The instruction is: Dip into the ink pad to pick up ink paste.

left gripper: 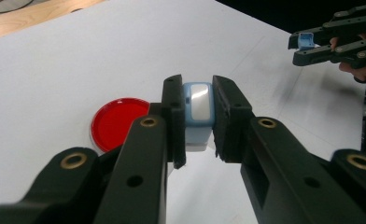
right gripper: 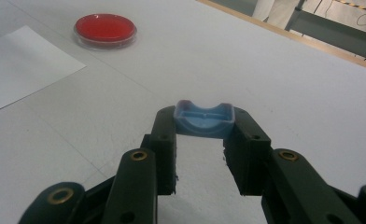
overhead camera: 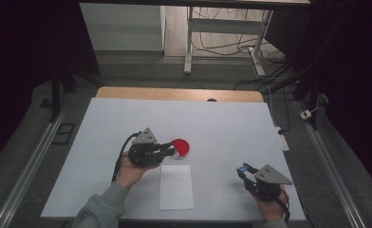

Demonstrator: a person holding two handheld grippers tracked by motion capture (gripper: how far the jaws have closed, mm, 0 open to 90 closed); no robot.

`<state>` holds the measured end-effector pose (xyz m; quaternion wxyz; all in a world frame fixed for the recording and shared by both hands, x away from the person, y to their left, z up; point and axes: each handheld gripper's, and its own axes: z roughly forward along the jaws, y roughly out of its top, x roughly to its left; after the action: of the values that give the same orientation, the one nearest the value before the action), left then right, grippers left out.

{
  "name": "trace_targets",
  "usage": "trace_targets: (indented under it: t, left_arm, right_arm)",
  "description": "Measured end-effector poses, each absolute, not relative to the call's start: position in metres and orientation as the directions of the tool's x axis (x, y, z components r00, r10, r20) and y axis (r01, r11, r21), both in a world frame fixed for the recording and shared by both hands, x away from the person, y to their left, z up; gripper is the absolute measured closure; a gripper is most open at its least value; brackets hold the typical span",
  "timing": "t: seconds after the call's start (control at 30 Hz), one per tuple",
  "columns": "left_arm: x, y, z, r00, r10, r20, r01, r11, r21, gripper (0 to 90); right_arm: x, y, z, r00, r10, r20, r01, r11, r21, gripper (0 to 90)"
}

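In the high view, the left gripper (overhead camera: 171,151) sits left of centre on the white table cover (overhead camera: 231,128), held by a hand (overhead camera: 129,173) in a grey sleeve that comes up from the bottom edge. Its jaws point toward the right of the frame and are clamped on a small pale-blue block with a shiny white face (overhead camera: 175,153). In the left gripper view that block (left gripper: 197,112) stands upright at the centre of the frame, pinched on both flanks by the two black jaws.

Just beyond the block, at the centre of the high view, lies a round, clear, shallow dish with a red filling (overhead camera: 181,147), flat on the cover; it shows at middle left of the left gripper view (left gripper: 118,122) and in the upper left of the right gripper view (right gripper: 105,29). Below it in the high view lies a white rectangular sheet of paper (overhead camera: 176,187), flat on the cover near the bottom edge.

At lower right of the high view the right gripper (overhead camera: 243,169) points to the upper left, held off the cover, its jaws closed on a small blue cap-like plastic piece with a curved top (overhead camera: 243,168). In the right gripper view that piece (right gripper: 203,120) is gripped at the very tips of the jaws, centre frame.
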<state>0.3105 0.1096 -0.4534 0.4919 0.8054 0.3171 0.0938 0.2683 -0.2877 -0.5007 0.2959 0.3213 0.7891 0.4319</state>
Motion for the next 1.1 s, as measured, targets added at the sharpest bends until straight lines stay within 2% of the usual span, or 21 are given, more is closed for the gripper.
trace_targets:
  t: [1.1]
  left_arm:
    - [0.349,0.103,-0.450,0.781,0.609,-0.142,0.415,-0.334,0.846,76.1]
  right_arm:
    - [0.270,-0.285,-0.503,-0.617,0.761,-0.200,0.255,0.434,0.864,65.2]
